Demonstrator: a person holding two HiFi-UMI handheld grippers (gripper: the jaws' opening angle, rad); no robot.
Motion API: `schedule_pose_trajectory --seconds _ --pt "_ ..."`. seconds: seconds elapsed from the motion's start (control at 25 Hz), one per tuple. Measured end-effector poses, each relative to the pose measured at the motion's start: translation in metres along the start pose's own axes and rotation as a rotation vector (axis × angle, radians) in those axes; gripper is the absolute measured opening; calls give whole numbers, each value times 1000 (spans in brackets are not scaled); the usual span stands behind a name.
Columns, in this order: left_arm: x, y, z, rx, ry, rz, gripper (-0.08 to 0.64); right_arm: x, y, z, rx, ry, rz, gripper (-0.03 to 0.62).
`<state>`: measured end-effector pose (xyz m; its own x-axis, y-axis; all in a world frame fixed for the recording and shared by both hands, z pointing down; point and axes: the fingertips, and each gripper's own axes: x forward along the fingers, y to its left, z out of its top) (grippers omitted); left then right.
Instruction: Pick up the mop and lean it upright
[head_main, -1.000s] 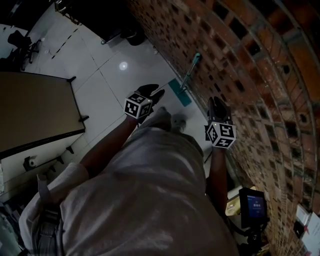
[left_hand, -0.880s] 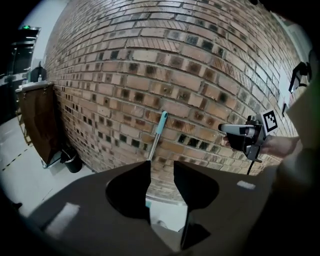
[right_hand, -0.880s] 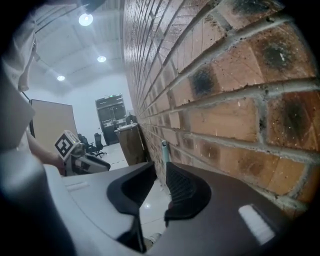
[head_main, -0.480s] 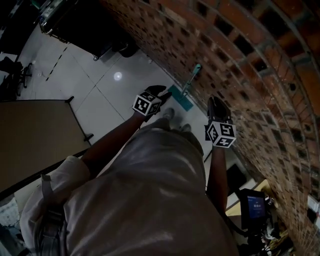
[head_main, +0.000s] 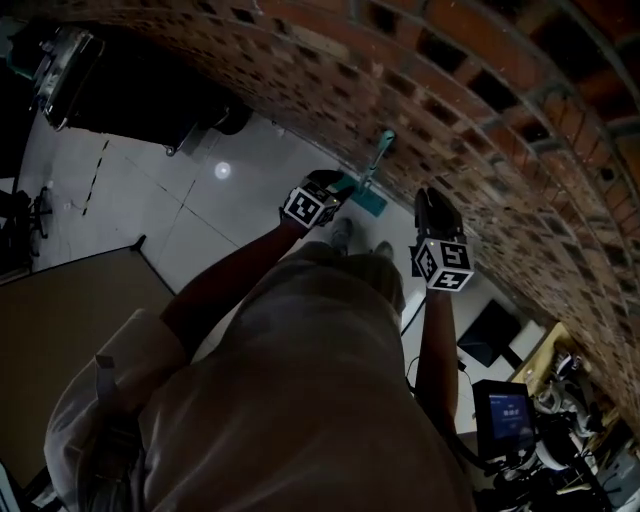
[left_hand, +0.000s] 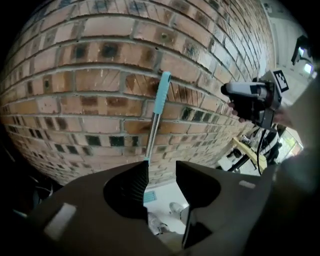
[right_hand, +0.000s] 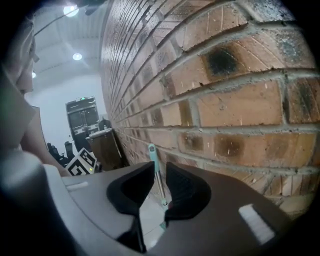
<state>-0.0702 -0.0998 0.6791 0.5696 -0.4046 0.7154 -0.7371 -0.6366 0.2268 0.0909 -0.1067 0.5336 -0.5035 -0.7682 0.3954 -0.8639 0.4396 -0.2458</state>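
Observation:
The mop has a silver pole and a teal grip. It leans upright against the brick wall, with its teal head on the floor. My left gripper hovers just left of the mop's lower end. Its jaws are opening and nothing is between them. In the left gripper view the mop stands beyond the left gripper, apart from it. My right gripper hangs near the wall to the mop's right. In the right gripper view the right gripper has a narrow empty gap, with the mop far behind it.
A brown table fills the lower left. A dark cabinet stands on the pale floor at the upper left. A stand with a lit screen sits at the lower right. The person's shoes are beside the mop head.
The head view has swung toward the wall. My left gripper has moved right, closer to the mop's base. The mop stays leaning on the bricks, and the right gripper has hardly moved.

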Motion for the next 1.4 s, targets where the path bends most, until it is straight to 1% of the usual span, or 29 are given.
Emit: schedule_pose_trajectory --seconds 0.08,0.12,0.24,0.28,0.44,0.48,0.56,0.76,0.96,1.2,1.4 --pt "15 2 -3 58 29 -9 192 0 0 -3 8 0 -24 69" --pt "23 3 -4 71 43 -16 192 -1 0 -4 10 -1 -35 69" --pt "44 7 -6 78 70 -41 192 -1 3 -6 17 -5 -66 69" --pt "51 10 -5 93 73 -34 192 -2 4 -7 23 -5 -76 69" --pt "74 25 7 228 46 58 189 -6 3 -17 53 9 -119 69" --pt "78 27 8 247 44 71 189 -6 4 -19 58 14 -125 69" --pt "88 30 5 251 56 77 190 -6 6 -19 63 20 -133 69" --pt "115 41 -9 230 92 85 190 -6 7 -23 56 52 -141 69" --pt "137 44 -25 226 138 67 192 -5 7 -29 57 84 -145 69" --pt "160 55 -25 210 143 71 201 1 6 -37 54 111 -135 69" --pt "180 51 -27 231 163 36 206 2 7 -41 61 134 -126 69"
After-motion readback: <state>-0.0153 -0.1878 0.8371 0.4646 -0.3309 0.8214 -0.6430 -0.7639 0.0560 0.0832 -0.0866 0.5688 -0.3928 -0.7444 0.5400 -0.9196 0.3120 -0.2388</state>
